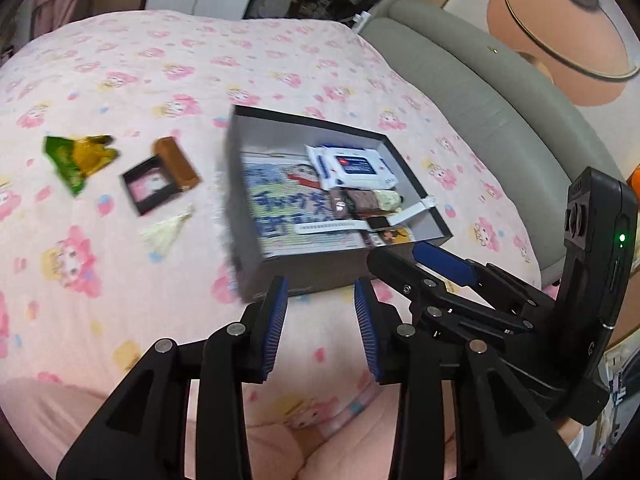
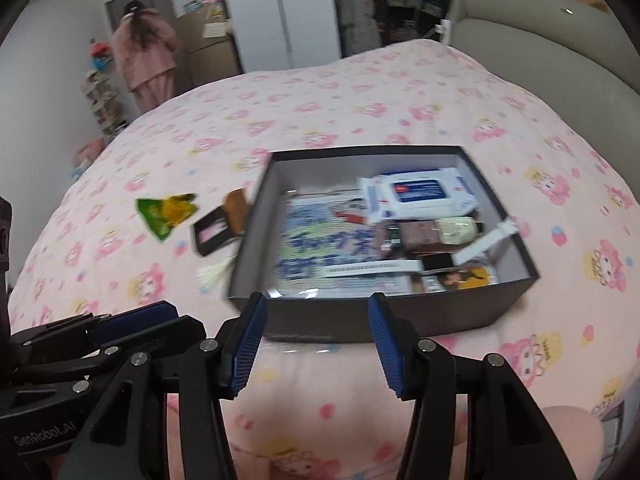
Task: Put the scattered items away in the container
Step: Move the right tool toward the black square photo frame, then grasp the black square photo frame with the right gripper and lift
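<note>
Container first: the dark box (image 2: 384,316) sits mid-frame on the pink bed (image 2: 360,92), just beyond my right tongs (image 2: 316,344), whose jaws stand apart with nothing between them. My left tongs (image 1: 320,328) are likewise parted and empty below the box's near corner. Left of the box I see a green packet (image 1: 76,160), a brown bar (image 1: 176,164) and a small black tray (image 1: 150,190) lying loose.

Dark grey box (image 2: 400,312) on pink, cartoon-printed bedspread (image 2: 360,92); green-yellow wrapper (image 1: 76,158).

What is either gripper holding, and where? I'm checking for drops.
Nothing. The left gripper and right gripper are both open and empty, near the box.
</note>
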A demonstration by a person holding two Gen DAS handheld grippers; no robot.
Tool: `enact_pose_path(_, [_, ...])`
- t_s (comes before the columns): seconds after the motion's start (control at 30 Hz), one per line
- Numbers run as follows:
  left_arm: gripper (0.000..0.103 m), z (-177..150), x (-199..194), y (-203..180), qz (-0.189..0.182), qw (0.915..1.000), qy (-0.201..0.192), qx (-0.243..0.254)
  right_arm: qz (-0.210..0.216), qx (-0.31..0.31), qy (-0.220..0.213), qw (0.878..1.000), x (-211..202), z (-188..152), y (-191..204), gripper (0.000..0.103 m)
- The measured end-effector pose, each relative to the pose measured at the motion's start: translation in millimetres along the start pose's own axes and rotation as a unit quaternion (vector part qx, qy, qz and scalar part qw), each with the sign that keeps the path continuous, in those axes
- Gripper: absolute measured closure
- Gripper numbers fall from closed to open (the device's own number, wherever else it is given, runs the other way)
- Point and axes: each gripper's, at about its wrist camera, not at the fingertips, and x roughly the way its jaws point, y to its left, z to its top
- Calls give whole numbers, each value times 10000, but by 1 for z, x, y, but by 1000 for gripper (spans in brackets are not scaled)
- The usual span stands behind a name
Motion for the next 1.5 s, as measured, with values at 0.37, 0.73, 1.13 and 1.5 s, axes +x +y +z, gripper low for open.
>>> enact_pose_path(0.37, [68,-15,-33,78,492,9963,-239,-668,850,-375,245,9954,44,-3,80,55])
enact_pose_path(0.73, [68,43,20,185,1004,9772,-36,-1869,641,-792,698,9923,145,53,127,55])
enact_pose_path(1.13, [70,71,110,263,733,9529,331,-2923,-250,-572,1298,9896,268,84,119,55])
enact_pose_path(1.5, [70,54,118,276,147,9420,394,-3329,402,-376,1340,9894,260,66,125,83])
